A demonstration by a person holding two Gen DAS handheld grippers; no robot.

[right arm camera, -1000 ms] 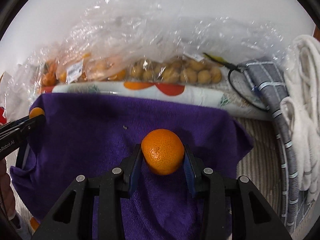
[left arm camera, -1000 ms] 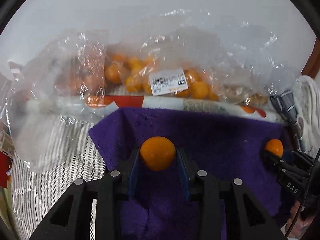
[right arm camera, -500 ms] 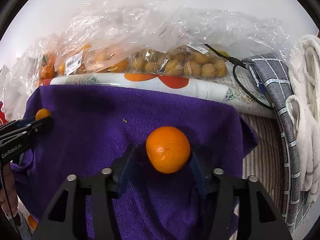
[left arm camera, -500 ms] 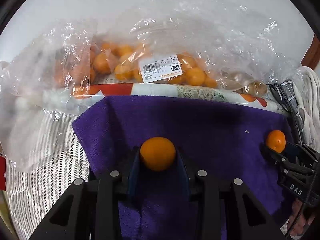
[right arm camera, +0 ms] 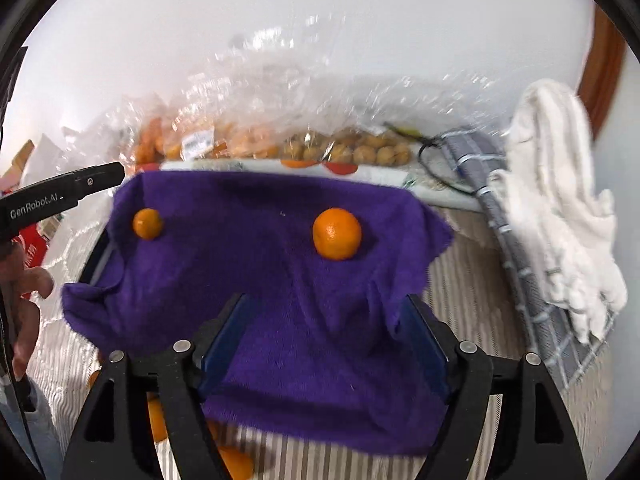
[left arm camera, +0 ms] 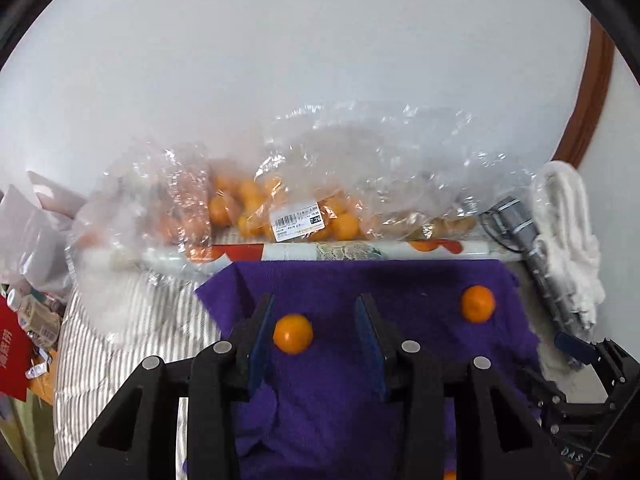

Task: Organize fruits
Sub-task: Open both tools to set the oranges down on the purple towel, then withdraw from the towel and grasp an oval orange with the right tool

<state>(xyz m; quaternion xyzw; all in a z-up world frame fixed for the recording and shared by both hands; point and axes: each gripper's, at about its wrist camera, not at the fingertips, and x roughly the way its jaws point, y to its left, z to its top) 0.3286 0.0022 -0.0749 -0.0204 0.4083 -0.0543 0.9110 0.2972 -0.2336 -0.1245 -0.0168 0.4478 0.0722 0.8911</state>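
The left claw is standing wide open and gripping nothing, with a small orange lying on the purple towel between its blue pads, close to the left pad and apart from the right one. The right claw is also gaping wide and holding nothing, hovering over the near edge of the purple towel. A larger orange is sitting on the towel beyond it, well apart from the smaller orange at the towel's left side. The towel is lying over a striped cloth. At the far side, clear plastic bags of fruit are resting against the white wall, behind a rolled patterned sheet. To the right, a white towel is draping over a grey checked cloth.
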